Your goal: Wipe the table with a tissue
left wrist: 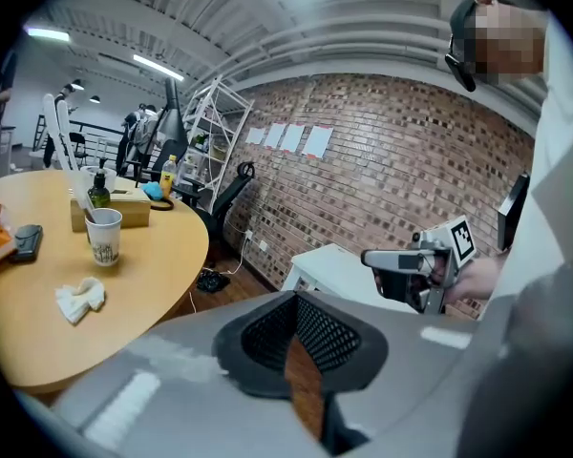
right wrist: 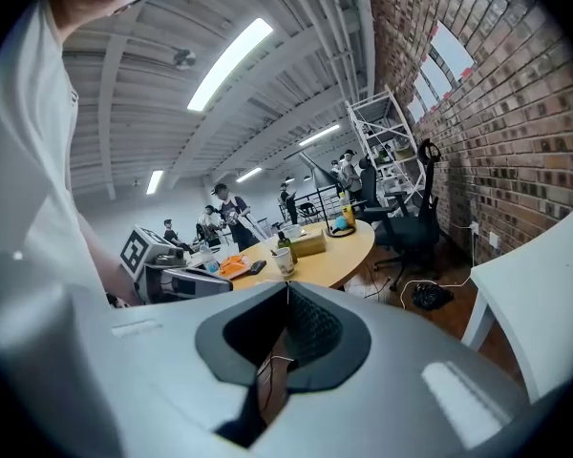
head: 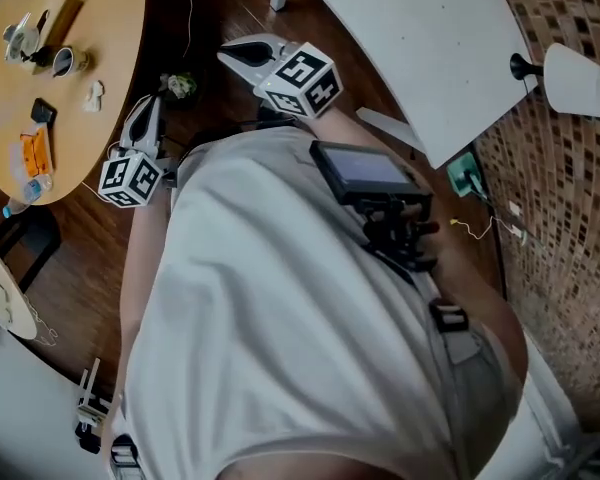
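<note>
"Pale wood, that round table. Did the crumpled white tissue lie on it?"

"Yes. The left gripper and right gripper seemed closed, empty, well away; one needed opening before pinching."

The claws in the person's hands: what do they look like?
Each is a pale grey handheld tool. The left claw and right claw have black mesh-patterned pads inside, and each carries a white cube printed with black square markers. The person wears a white shirt.
</note>
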The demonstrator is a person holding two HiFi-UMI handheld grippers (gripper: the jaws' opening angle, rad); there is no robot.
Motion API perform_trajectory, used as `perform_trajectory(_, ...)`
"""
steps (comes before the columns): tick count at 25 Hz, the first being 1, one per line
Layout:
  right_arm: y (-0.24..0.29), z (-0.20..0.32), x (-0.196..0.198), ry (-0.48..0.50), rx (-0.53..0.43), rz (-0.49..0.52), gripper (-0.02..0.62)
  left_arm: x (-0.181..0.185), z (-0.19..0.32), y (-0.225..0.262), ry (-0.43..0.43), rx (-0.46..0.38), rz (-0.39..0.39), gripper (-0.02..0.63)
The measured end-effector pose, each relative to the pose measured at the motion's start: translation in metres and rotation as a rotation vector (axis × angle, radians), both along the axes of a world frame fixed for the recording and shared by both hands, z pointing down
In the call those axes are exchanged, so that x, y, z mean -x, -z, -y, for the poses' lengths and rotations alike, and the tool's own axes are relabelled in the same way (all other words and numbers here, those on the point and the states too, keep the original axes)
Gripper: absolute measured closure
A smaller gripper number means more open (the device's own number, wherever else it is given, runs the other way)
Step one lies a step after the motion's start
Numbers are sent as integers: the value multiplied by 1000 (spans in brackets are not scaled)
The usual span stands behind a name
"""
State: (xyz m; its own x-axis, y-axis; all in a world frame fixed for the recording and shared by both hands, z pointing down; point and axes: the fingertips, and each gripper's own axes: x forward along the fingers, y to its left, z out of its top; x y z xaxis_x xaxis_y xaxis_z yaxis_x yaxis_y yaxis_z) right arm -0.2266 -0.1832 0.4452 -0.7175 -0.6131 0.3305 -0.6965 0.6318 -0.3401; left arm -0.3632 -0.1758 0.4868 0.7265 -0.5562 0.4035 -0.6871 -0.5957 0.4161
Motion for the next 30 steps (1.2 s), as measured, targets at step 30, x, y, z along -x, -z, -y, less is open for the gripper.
perform_trajectory(30,-14,151,145,299,23,-28,588,164,116,-25,269,-28,78,601)
